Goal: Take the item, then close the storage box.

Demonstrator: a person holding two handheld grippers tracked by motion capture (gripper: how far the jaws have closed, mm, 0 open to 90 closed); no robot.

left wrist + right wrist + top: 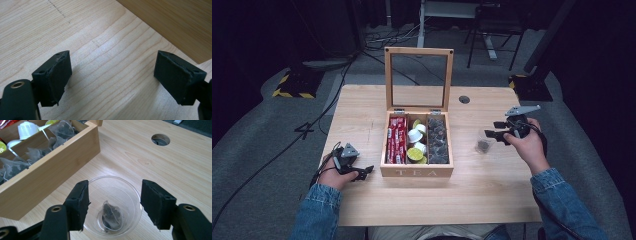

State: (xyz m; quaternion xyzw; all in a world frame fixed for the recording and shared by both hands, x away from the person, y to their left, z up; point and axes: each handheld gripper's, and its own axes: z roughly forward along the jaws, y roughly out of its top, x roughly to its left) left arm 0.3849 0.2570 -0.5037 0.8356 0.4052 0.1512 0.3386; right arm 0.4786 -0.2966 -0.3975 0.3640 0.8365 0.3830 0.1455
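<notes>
Tea bag [111,216] in the clear cup [130,192] looks light, limp; pinch its top. Right gripper [113,203] fingers spread; left gripper [112,77] likewise.

The person's left hand [334,175] rests low, its left claw [367,171] gaping wide with nothing between the pads. The right hand [528,142] holds the right claw [490,130] raised and pointing leftward, pads parted and gripping nothing.

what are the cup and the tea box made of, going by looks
Cup: probably thin clear plastic, glossy; the table grain and the tea bag inside show through its wall. Tea box: light wood, perhaps bamboo, smooth matte, with visible grain; its raised lid holds a see-through pane, glass or acrylic.
</notes>
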